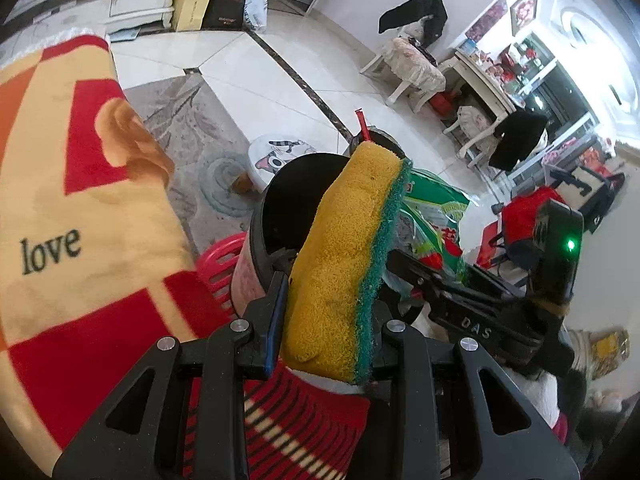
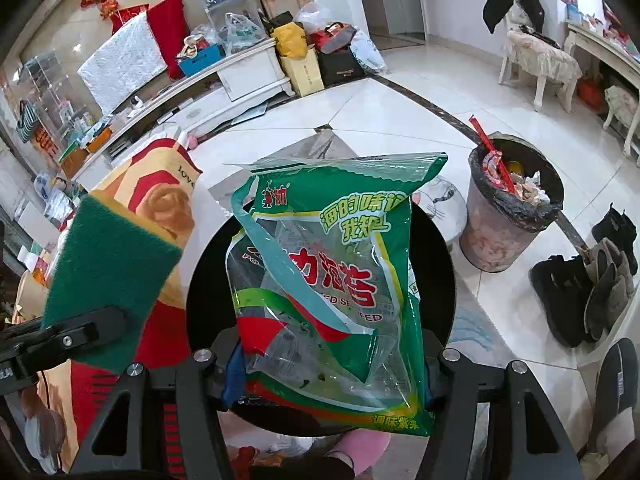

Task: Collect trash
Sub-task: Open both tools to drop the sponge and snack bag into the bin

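Above the black bin (image 2: pixel 200 280), our left gripper (image 1: pixel 328 312) clamped on a yellow-green sponge (image 1: pixel 344 256), our right gripper (image 2: pixel 332 368) pinching a green seaweed packet (image 2: pixel 328 280), full trash can (image 2: pixel 512 208) beyond the bin.

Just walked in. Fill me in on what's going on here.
A person is collecting trash with a pair of tongs in each hand. The left tongs are clamped on a yellow and green sponge. The right tongs hold an empty green seaweed packet. Both are held above a round black bin. A second bin, already full of rubbish, stands on the tiled floor nearby. Nothing has been dropped yet.
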`<state>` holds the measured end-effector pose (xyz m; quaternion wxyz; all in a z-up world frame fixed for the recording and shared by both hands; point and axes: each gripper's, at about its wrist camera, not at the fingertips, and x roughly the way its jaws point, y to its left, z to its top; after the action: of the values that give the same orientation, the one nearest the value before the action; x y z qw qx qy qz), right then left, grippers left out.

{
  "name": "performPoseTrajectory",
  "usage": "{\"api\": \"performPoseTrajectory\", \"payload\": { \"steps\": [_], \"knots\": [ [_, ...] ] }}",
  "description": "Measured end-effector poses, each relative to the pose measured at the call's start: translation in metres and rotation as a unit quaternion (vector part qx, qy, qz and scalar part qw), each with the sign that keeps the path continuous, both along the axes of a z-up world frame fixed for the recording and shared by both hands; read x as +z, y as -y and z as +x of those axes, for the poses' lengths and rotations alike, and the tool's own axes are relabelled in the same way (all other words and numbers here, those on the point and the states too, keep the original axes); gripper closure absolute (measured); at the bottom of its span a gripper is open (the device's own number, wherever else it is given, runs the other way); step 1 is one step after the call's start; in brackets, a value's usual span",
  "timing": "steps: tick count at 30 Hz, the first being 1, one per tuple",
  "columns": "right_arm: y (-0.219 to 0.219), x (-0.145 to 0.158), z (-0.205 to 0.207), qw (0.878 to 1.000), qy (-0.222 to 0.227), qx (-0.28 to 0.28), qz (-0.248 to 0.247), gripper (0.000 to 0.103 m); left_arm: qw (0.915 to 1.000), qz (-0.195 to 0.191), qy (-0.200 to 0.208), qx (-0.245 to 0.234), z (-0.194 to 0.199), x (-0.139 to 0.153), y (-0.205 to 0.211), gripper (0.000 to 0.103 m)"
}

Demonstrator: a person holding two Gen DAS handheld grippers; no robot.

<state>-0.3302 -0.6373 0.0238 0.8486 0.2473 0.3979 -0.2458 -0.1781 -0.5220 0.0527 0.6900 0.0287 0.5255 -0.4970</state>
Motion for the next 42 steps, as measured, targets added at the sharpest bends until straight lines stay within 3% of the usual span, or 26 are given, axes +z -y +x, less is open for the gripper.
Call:
{"api": "performPoseTrajectory", "payload": {
  "steps": [2,3,5,7,17,31,42],
  "knots": [
    [0.002,-0.001,0.0,1.0,0.001,-0.002,0.002,0.039,0.9999,-0.009,-0.012,0.003,0.003,-0.004,0.003,0.074],
    [0.002,0.0,0.0,1.0,0.002,-0.004,0.002,0.033,0.9998,-0.011,-0.017,0.004,0.004,-0.007,0.004,0.072],
    [0.004,0.0,-0.001,1.0,0.004,-0.009,0.002,0.022,0.9996,-0.016,-0.023,0.005,0.005,-0.009,0.006,0.059],
    [0.005,0.001,-0.002,1.0,0.004,-0.012,-0.001,0.021,0.9993,-0.024,-0.028,0.003,0.006,-0.011,0.006,0.044],
    [0.003,0.004,-0.008,1.0,0.007,-0.024,0.001,0.018,0.9999,-0.01,-0.003,-0.004,0.003,-0.01,0.001,0.043],
    [-0.029,0.003,0.011,1.0,0.0,0.009,-0.001,0.018,0.9946,0.018,0.093,0.041,0.001,0.004,-0.031,0.043],
    [-0.069,0.014,0.035,0.999,0.011,0.052,-0.005,0.018,0.9883,0.031,0.126,0.079,0.003,0.006,-0.079,0.043]
  ]
}}
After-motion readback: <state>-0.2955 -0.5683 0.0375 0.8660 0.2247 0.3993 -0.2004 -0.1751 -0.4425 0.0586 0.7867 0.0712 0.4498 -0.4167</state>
